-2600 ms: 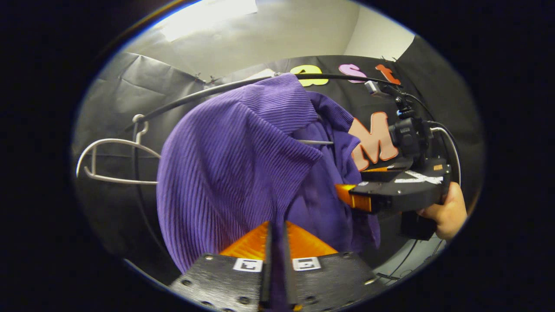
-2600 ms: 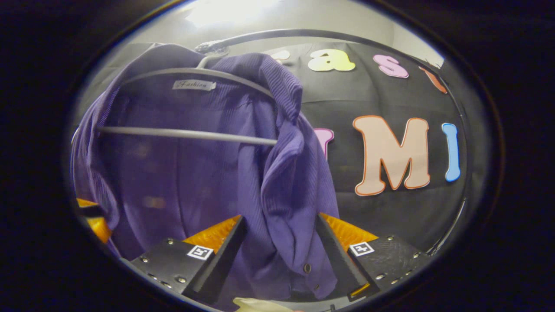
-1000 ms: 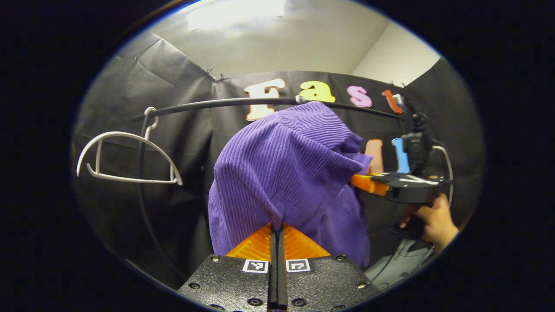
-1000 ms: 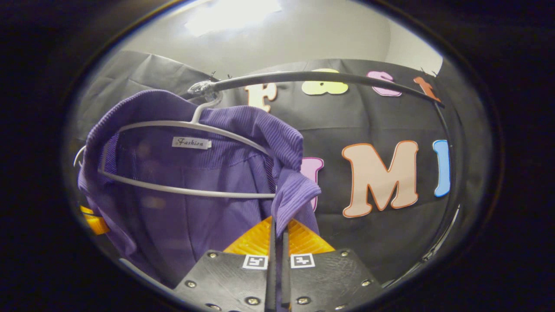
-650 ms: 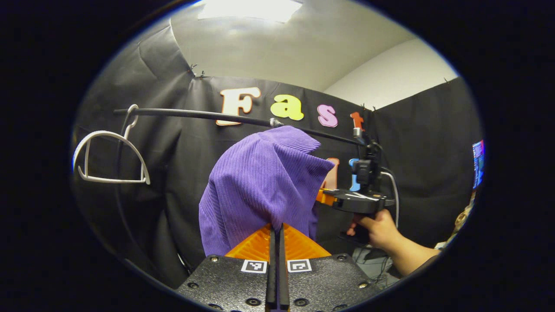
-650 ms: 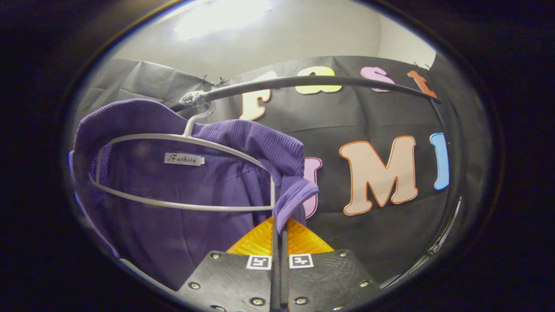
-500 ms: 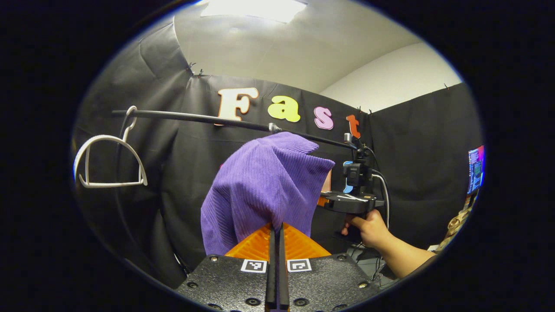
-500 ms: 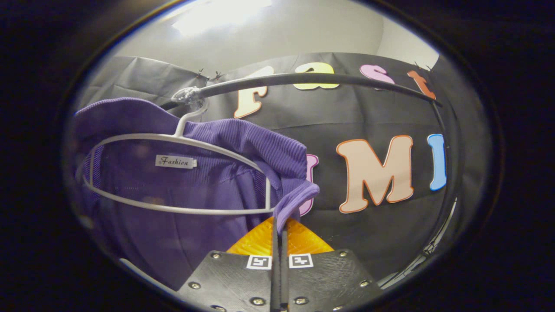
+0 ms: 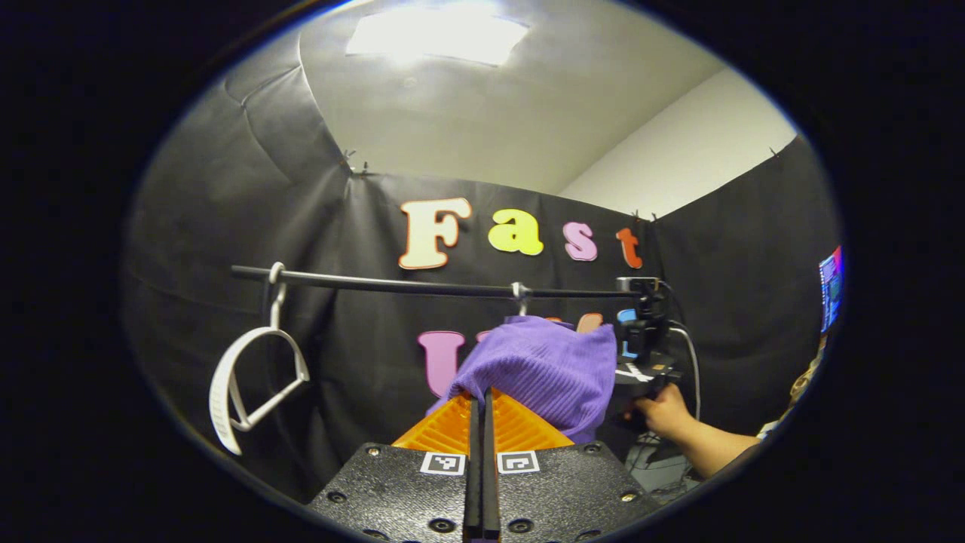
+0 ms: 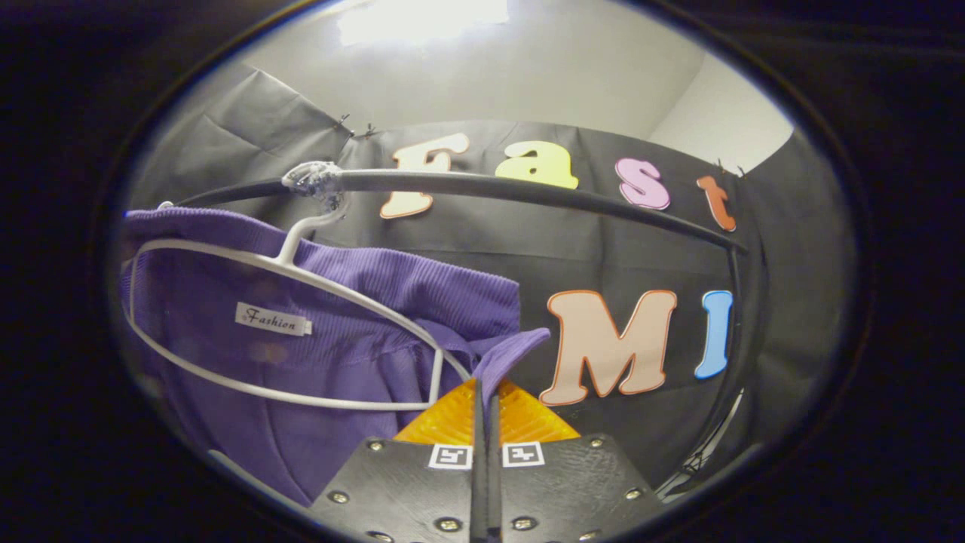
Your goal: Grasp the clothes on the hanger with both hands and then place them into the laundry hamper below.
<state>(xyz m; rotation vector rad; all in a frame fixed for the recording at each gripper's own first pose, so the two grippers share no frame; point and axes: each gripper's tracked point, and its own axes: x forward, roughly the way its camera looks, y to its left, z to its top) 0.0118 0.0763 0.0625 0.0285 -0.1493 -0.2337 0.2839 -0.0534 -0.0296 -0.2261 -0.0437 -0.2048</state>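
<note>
A purple ribbed garment (image 10: 339, 317) hangs on a white hanger (image 10: 226, 255) hooked over the black rail (image 10: 528, 188). My right gripper (image 10: 485, 391) is shut on the garment's front edge, just right of the hanger's end. In the left gripper view the same garment (image 9: 546, 366) bunches below the rail (image 9: 422, 286). My left gripper (image 9: 480, 398) is shut on its near side. Past the cloth a hand (image 9: 663, 411) holds the right gripper (image 9: 639, 371), whose fingers are hidden behind the fabric.
An empty white hanger (image 9: 249, 385) dangles from the rail's left end. The rail's right post (image 10: 742, 317) curves down at the right. A lit screen (image 9: 829, 286) glows at the far right edge. Black cloth walls close the booth behind the rail.
The right gripper, open around the garment's front 2.6 s ago, has shut on it. Both grippers have drawn back and lower from the rail, pulling the garment along the hanger.
</note>
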